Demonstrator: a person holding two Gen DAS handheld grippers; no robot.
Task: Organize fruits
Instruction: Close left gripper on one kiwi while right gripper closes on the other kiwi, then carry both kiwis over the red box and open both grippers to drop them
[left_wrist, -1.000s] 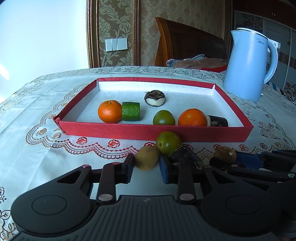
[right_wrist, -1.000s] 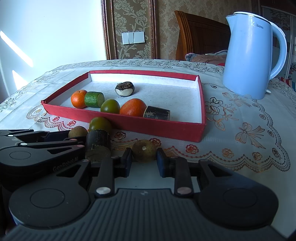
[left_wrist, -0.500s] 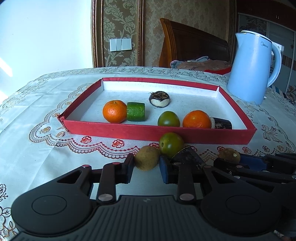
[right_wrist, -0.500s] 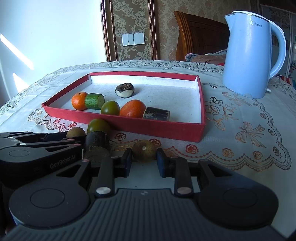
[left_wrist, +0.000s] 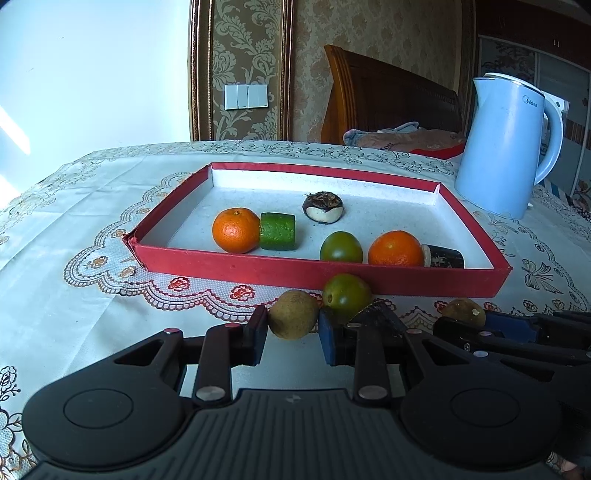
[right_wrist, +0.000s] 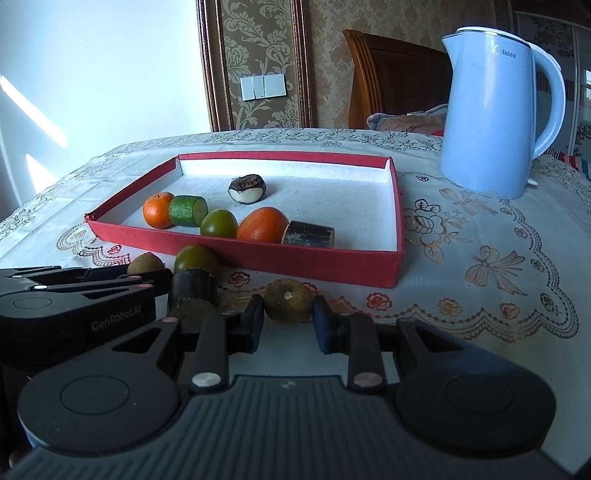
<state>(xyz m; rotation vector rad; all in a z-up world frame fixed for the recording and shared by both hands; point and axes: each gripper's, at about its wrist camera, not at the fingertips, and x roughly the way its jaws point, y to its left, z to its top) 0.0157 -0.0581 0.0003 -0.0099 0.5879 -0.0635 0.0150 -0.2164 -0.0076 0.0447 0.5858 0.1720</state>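
Nothing has shifted in the last second — the left claw (left_wrist: 291, 334) stays clenched on a brown fruit (left_wrist: 293, 314), the right claw (right_wrist: 288, 325) on another (right_wrist: 289, 301), both on the desk before the red tray (right_wrist: 314, 264) — lifts come next.

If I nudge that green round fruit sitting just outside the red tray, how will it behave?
The green round fruit is nearly spherical with smooth skin, so it will probably roll. The red tray wall right behind it should stop it. Its glossy surface may slip between pads.
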